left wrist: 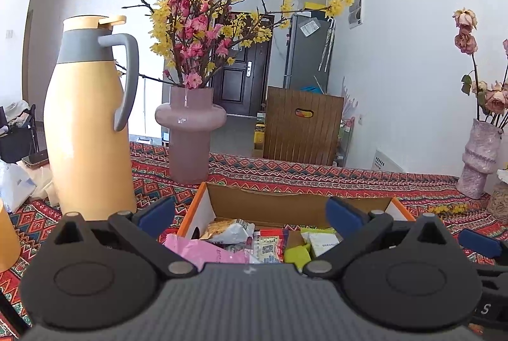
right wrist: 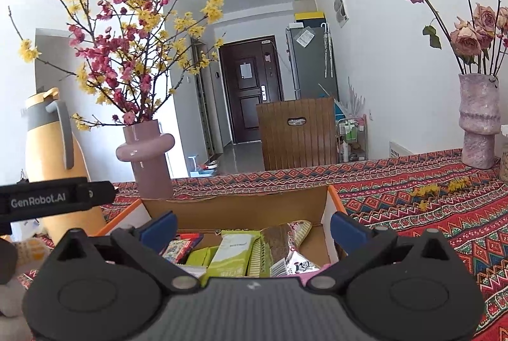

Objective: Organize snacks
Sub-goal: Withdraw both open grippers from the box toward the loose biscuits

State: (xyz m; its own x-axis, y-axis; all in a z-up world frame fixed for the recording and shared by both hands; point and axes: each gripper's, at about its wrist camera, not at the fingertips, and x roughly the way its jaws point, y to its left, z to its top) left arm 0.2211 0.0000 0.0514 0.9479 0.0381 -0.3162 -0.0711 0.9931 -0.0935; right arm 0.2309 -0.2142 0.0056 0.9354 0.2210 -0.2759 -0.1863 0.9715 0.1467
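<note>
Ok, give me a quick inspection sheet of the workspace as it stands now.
Surface: patterned tablecloth, fallen yellow petals at right.
Job's things: open cardboard box holding snack packets; pink packet at its near edge.
Clutter: yellow jug, pink vase of blossoms, rough vase of dried roses.
Grippers: left gripper and right gripper both open, empty, over the box.
Cables: nothing seen.
Surroundings: wooden chair, dark door, grey fridge.

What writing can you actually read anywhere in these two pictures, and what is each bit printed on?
"GenRobot.AI": white letters on the black handheld device at the left edge of the right wrist view.
"S": white letter on the black part at the lower right of the left wrist view.
Snack packets in the open cardboard box: print too small and blurred.
Paper on the grey fridge: unreadable.
</note>
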